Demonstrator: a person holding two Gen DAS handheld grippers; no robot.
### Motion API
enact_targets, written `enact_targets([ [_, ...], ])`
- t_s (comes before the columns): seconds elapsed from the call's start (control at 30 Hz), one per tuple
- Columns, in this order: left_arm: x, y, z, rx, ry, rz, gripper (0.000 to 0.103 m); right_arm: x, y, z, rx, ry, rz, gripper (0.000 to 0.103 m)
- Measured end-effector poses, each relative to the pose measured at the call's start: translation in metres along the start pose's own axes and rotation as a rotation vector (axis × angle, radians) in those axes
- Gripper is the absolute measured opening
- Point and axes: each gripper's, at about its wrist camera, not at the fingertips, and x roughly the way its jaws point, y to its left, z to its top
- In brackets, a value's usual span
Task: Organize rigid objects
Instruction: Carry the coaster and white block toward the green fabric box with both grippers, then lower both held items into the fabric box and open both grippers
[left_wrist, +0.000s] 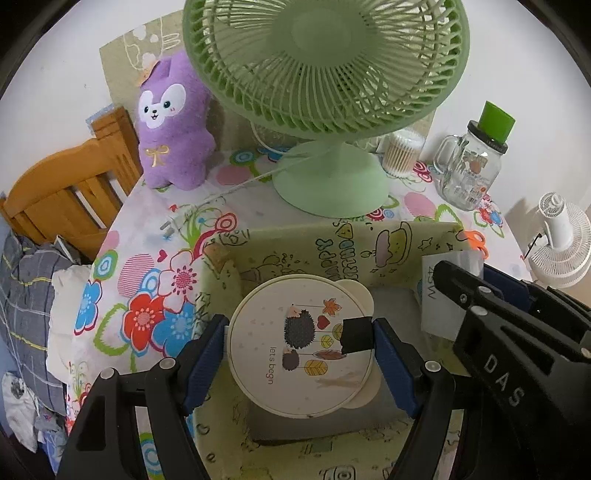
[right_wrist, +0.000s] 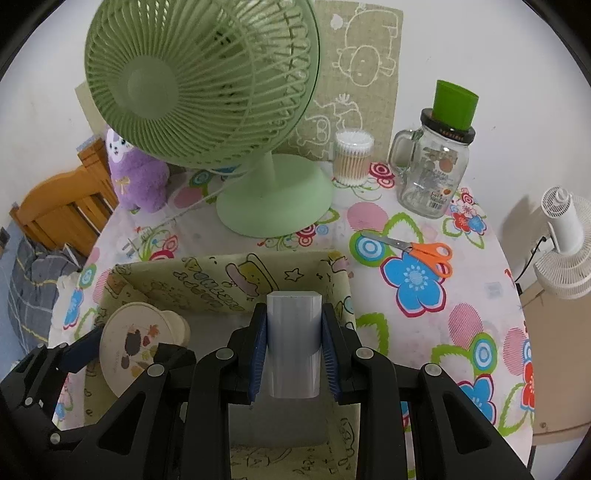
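Note:
A green fabric storage box with cartoon prints sits on the floral table. My left gripper is shut on a round cream case with a hedgehog picture, holding it inside the box. My right gripper is shut on a pale grey rectangular block, held upright over the box's right part. The right gripper's black body shows in the left wrist view.
A green desk fan stands behind the box. A purple plush, a cotton swab tub, a glass jar with green lid and orange scissors are on the table. A wooden chair is left, a white fan right.

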Motion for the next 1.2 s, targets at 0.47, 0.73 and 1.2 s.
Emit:
enact_targets([
  [0.47, 0.015, -0.009, 0.003, 0.033, 0.002, 0.018, 0.084, 0.021, 0.004, -0.002, 0.035, 0.026, -0.034, 0.033],
  [0.73, 0.005, -0.011, 0.005, 0.032, -0.036, 0.013, 0.095, 0.016, 0.005, 0.001, 0.036, -0.007, -0.007, 0.044],
  [1.2, -0.028, -0.009, 0.004, 0.008, -0.060, -0.024, 0.100, -0.026, 0.006, 0.001, 0.037, -0.095, -0.013, 0.077],
])
